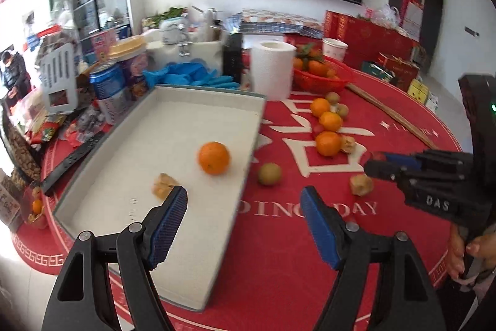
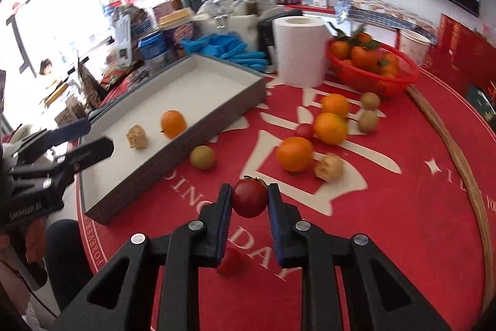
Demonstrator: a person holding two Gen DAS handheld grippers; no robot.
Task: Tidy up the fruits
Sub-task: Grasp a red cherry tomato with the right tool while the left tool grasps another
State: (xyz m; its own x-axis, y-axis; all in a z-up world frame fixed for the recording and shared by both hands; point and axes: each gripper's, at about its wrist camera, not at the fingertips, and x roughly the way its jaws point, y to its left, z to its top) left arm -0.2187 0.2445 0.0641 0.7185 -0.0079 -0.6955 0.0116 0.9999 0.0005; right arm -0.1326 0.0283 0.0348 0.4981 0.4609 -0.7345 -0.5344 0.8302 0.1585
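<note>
My right gripper (image 2: 250, 195) is shut on a small red tomato (image 2: 250, 198), held just above the red tablecloth. In the left wrist view that gripper (image 1: 373, 163) comes in from the right. My left gripper (image 1: 245, 200) is open and empty, straddling the near right wall of the grey tray (image 1: 173, 120). From the right wrist it (image 2: 88, 138) shows at the tray's (image 2: 186, 151) near left end. Inside the tray lie an orange (image 1: 214, 158) and a tan husked fruit (image 1: 164, 185). A green fruit (image 2: 202, 157) rests beside the tray wall.
Loose on the cloth are three oranges (image 2: 294, 153), a second small tomato (image 2: 303, 131), two green fruits (image 2: 368, 120), a husked fruit (image 2: 329, 168) and a red fruit (image 2: 229, 261) under my right gripper. A red basket (image 2: 400, 82), paper roll (image 2: 299, 50) and clutter stand behind.
</note>
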